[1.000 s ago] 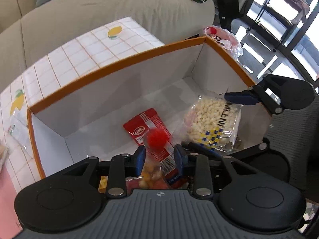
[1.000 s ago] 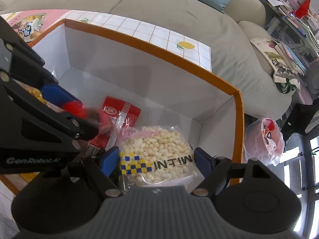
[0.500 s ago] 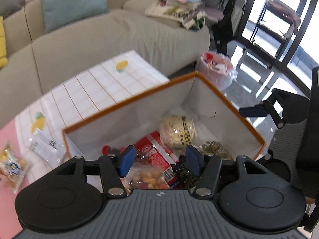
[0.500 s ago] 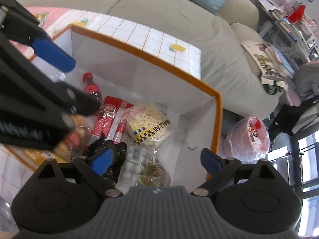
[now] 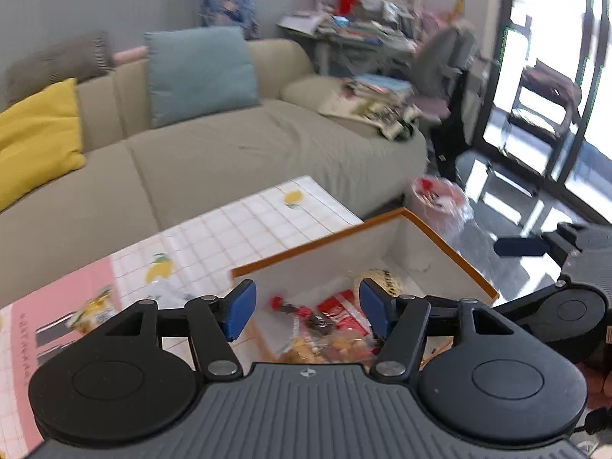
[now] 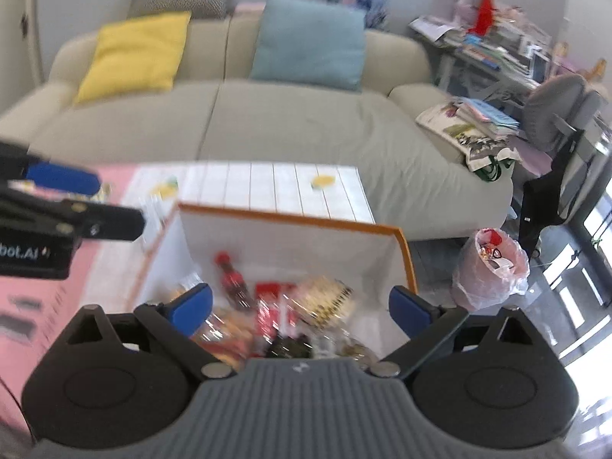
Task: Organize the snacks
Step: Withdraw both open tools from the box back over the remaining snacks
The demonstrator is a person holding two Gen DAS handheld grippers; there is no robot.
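A white box with an orange rim (image 5: pixel 317 243) (image 6: pixel 290 216) stands on the table and holds several snacks. Among them are a small red-capped bottle (image 5: pixel 285 306) (image 6: pixel 231 277), a red packet (image 5: pixel 340 311) (image 6: pixel 269 302) and a bag of puffed snacks with a checked label (image 5: pixel 382 281) (image 6: pixel 323 298). My left gripper (image 5: pixel 306 311) hovers above the box's near side, jaws opening, nothing between them. My right gripper (image 6: pixel 300 311) also hovers above the box, jaws opening wide and empty. Both views are blurred.
The table wears a tiled lemon cloth (image 5: pixel 244 225) and a pink mat (image 5: pixel 49 321), with a yellow packet (image 5: pixel 93 310) and a clear packet (image 5: pixel 168 290) left of the box. A beige sofa (image 6: pixel 290 122) stands behind. A pink plastic bag (image 6: pixel 493 267) sits on the floor.
Both grippers have risen up and back out of the box and spread their jaws. The puffed-snack bag and the mixed snack bag they were around now lie in the box.
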